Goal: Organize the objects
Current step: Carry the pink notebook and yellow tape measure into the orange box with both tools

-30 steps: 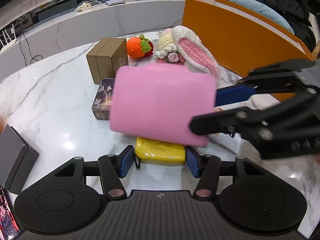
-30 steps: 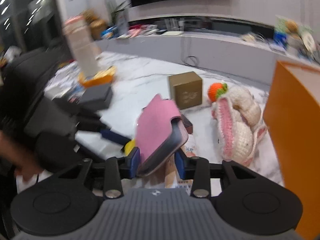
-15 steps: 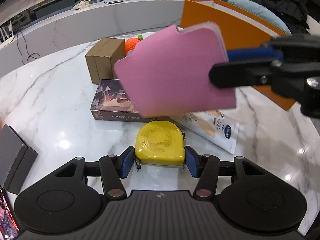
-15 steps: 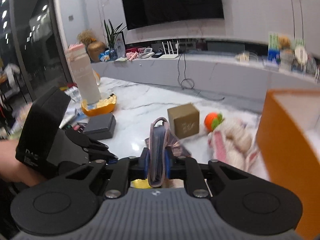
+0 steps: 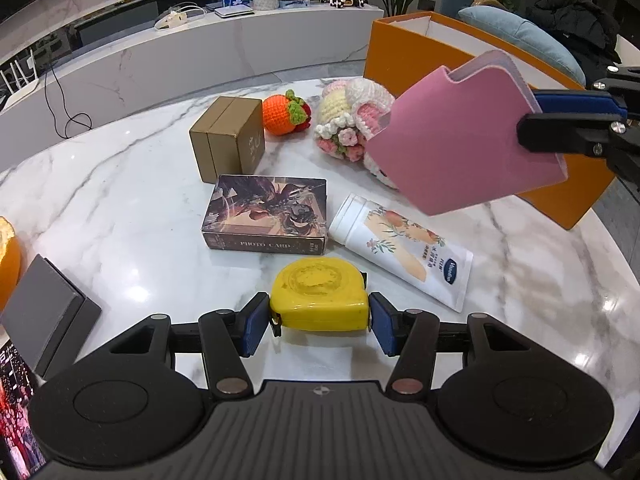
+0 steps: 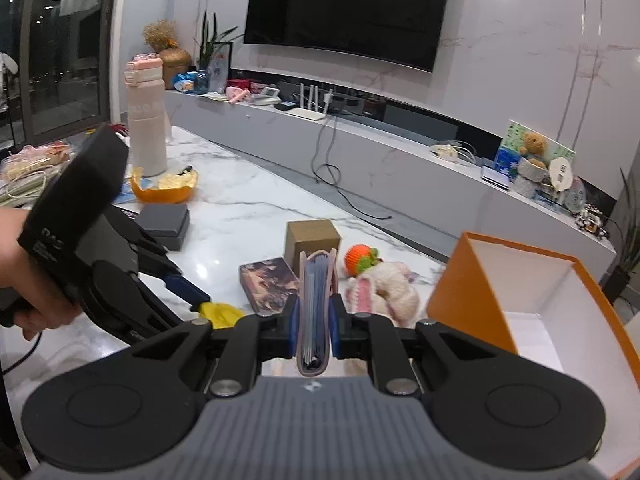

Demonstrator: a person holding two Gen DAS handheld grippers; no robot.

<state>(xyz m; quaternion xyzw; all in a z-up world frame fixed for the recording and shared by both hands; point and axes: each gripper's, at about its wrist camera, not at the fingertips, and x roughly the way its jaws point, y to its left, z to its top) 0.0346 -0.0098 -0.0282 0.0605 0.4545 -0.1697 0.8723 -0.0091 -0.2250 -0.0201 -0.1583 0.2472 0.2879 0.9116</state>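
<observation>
I use the photo card box (image 5: 266, 216) on the white marble table (image 5: 120, 200) as my landmark and go left to right.

Far left of it, at the table edge, lies a grey flat box (image 5: 44, 312). Behind the photo card box stands a brown cardboard cube (image 5: 228, 138), and right of the cube sits a crocheted orange fruit (image 5: 285, 113) with a green top. Just in front of the photo card box lies the yellow tape measure (image 5: 318, 296); my left gripper (image 5: 318, 322) is closed on it, one blue pad against each side, and it rests on the marble.

Just right of the photo card box, a white hand cream tube (image 5: 400, 246) lies flat, cap pointing away from me. Behind the tube is a pink and cream crocheted bunny (image 5: 352, 120).

Further right, above the table, my right gripper (image 6: 315, 322) is clamped on a pink card wallet (image 5: 464, 148), held clear of the surface. In the right wrist view the wallet (image 6: 316, 304) stands on edge between the pads, blue sleeves showing inside.

Behind it, rightmost, is an open orange storage box (image 5: 404, 52) with white inner walls. A hand (image 6: 24, 264) holds the left tool.
</observation>
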